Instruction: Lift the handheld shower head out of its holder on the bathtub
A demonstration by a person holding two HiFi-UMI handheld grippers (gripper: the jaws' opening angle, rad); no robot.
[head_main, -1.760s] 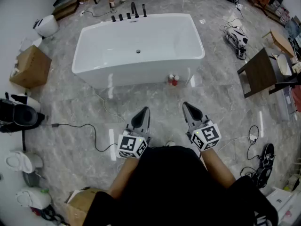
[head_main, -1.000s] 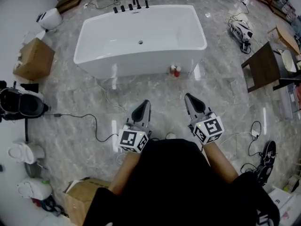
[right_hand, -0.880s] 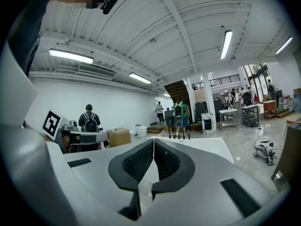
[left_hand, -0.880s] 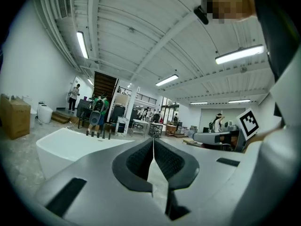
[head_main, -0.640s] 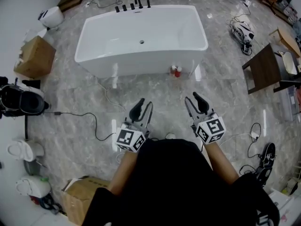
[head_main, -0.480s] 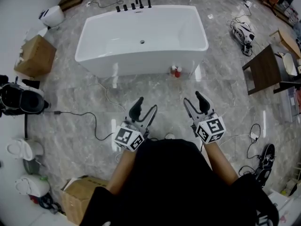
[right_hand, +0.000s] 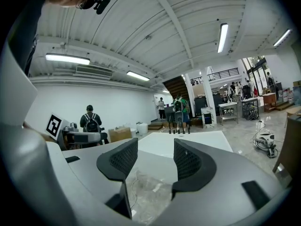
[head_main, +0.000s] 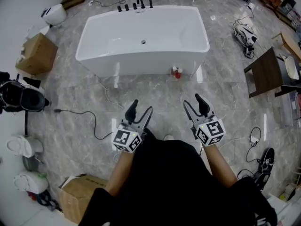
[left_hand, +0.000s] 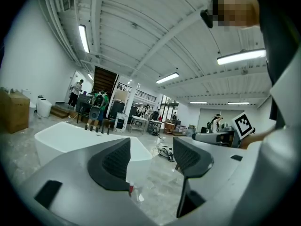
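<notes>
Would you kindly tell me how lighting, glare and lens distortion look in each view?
Head view: evenly lit; the fisheye bows the bathtub, and the glossy floor carries white glare streaks. Left gripper view: black rounded corners, strong barrel distortion, a bright ceiling light. Right gripper view: the same dark corners; the ceiling tube is blown out.

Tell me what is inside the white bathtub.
The bathtub holds only its drain; nothing loose shows. Black fittings stand on its far rim, outside the basin. The near inner wall is hidden below the near rim.
</notes>
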